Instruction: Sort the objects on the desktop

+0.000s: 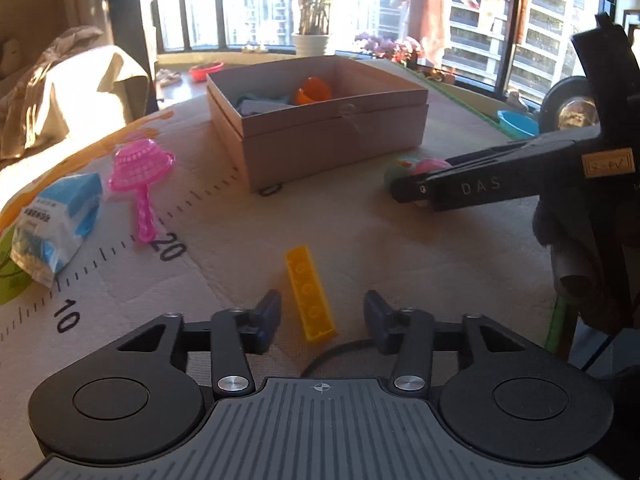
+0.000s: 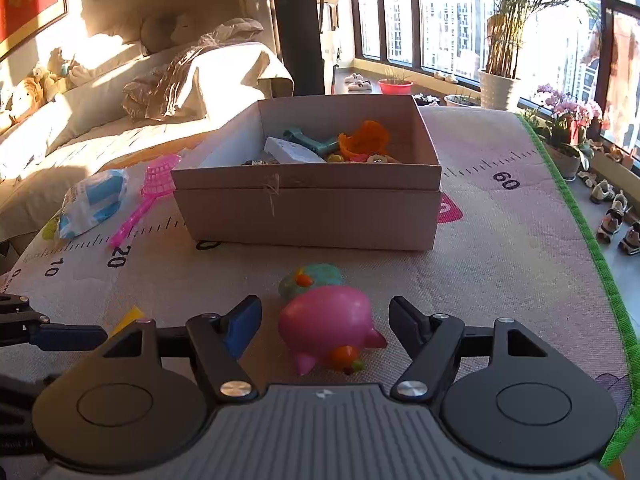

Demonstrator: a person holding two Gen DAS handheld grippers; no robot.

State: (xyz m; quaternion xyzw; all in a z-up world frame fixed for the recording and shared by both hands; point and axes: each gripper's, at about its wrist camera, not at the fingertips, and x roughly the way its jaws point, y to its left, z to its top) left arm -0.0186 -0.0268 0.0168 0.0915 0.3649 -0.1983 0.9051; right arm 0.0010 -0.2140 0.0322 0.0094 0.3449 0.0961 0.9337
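sunlit room: draped sofa (image 2: 168, 80), tall windows (image 2: 452, 20), potted plant (image 2: 500, 80).

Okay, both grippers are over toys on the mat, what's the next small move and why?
Probably close the right gripper on the pink pig toy: its jaws are open with the pig lying between them, pads not yet touching. The left gripper is likewise open around the yellow brick. Both toys still lie outside the cardboard box.
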